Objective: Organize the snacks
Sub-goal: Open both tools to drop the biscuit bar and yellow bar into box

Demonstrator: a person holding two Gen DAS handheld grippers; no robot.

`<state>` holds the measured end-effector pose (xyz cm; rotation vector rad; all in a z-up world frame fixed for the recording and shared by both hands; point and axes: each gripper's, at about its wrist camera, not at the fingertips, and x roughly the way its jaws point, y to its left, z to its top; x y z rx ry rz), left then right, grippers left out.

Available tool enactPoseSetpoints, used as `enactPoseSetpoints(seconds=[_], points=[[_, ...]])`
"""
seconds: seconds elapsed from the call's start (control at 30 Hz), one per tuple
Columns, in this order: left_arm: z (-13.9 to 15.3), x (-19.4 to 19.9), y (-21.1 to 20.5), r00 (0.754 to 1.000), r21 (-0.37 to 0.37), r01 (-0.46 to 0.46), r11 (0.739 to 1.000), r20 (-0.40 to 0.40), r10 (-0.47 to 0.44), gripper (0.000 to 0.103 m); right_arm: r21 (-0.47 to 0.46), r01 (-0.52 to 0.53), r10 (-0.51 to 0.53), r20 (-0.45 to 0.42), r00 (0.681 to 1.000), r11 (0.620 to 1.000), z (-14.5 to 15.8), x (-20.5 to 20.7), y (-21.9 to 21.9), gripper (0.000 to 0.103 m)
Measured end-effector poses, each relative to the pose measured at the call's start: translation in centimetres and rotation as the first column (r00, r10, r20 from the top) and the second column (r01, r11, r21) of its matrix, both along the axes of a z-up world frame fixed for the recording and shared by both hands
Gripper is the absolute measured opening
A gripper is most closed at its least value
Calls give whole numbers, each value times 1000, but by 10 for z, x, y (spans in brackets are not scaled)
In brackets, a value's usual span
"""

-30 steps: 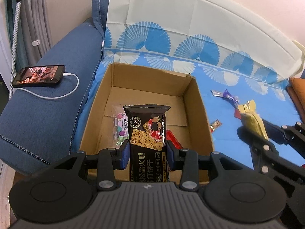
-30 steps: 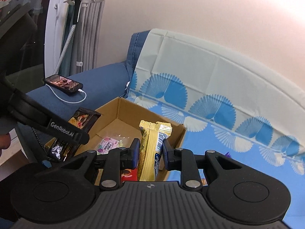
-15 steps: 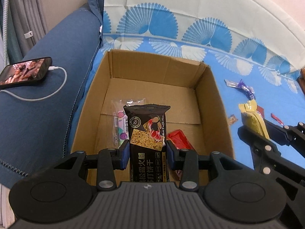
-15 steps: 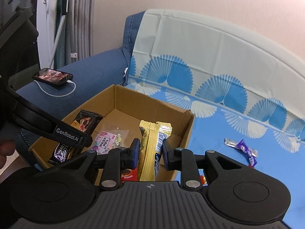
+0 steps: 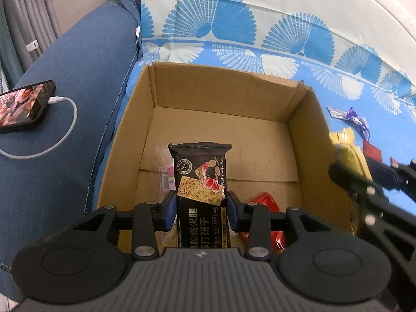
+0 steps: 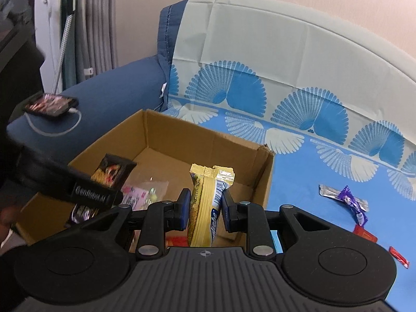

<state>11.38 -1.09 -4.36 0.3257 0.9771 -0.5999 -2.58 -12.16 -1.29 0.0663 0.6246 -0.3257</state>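
Note:
An open cardboard box stands on the blue fan-patterned sofa cover. My left gripper hangs over the box's near end. A black cracker packet stands upright between its pads, which still touch it as the jaws are opening. A pink-printed clear candy bag and a red packet lie on the box floor below. My right gripper is shut on a yellow snack packet, held over the box's near right corner. In the right wrist view, the black cracker packet shows at the left.
A phone with a white cable lies on the blue sofa arm, left of the box. A purple wrapper and small red packets lie on the cover, right of the box. A hand shows at the far left edge.
Both grippers have come forward and down over the box with their packets. The box looks larger and nearer in both views.

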Motion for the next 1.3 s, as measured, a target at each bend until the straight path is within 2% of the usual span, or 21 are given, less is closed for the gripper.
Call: enactPoseSetpoints(seconds=[0.03, 0.1, 0.17, 0.2, 0.3, 0.5, 0.63, 0.8, 0.97, 1.3], points=[[0, 2, 0, 1000, -2, 1, 1000, 0, -1, 53, 8, -1, 1, 8, 1000, 1000, 0, 3, -2, 28], [4, 3, 1, 1000, -4, -16, 1000, 25, 17, 94, 18, 3, -3, 19, 1000, 1000, -1, 7, -7, 45], [12, -2, 4, 996, -16, -39, 999, 76, 40, 103, 26, 7, -7, 27, 1000, 1000, 0, 8, -9, 52], [16, -5, 7, 994, -19, -40, 999, 100, 42, 103, 31, 15, -15, 27, 1000, 999, 2, 6, -10, 58], [22, -15, 13, 995, 2, -29, 1000, 96, 29, 103, 56, 34, -35, 12, 999, 998, 6, -5, -8, 75], [35, -57, 44, 994, 4, -64, 998, 92, 63, 103, 165, 66, -56, -63, 996, 984, 11, -48, 15, 88], [43, -89, 67, 994, -10, -82, 997, 77, 83, 103, 191, 67, -55, -67, 996, 979, 20, -77, 38, 90], [61, -124, 90, 989, -50, -97, 994, 105, 102, 103, 143, 39, -35, -28, 999, 989, 37, -110, 66, 94], [75, -158, 104, 982, -89, -92, 992, 156, 105, 103, 78, 30, -32, 29, 999, 997, 53, -142, 88, 95], [101, -203, 123, 964, -143, -75, 987, 242, 109, 103, 36, 52, -56, 107, 993, 998, 73, -186, 105, 97]])
